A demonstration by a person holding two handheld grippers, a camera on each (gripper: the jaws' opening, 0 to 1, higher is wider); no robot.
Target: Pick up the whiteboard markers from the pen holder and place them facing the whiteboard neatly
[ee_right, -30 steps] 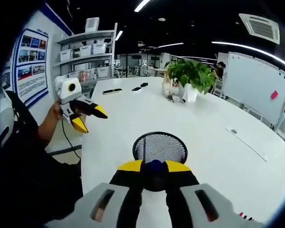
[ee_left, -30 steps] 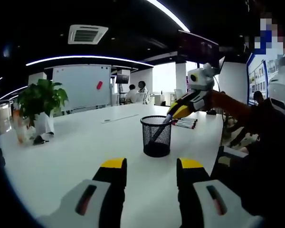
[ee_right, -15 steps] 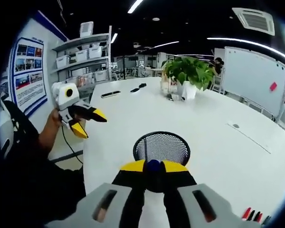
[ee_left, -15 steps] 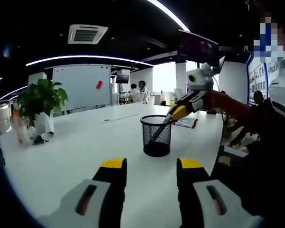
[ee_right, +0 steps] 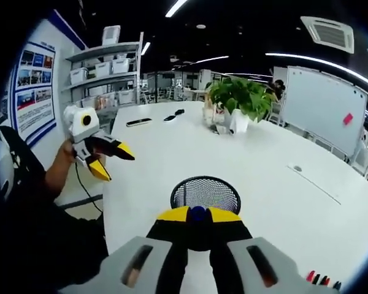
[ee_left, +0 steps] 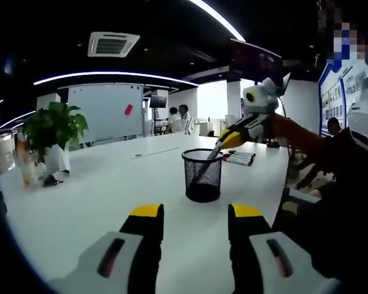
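Marker (ee_left: 210, 162) at pen holder (ee_left: 202, 176) rim

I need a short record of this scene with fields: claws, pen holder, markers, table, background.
right claw: shut on a blue-capped marker, lifting it out of the pen holder
left claw: open, holding nothing, held apart from the holder
pen holder: black mesh cup, upright on the white table
laid markers: a row lying on the table beyond the holder
background: whiteboard, potted plant
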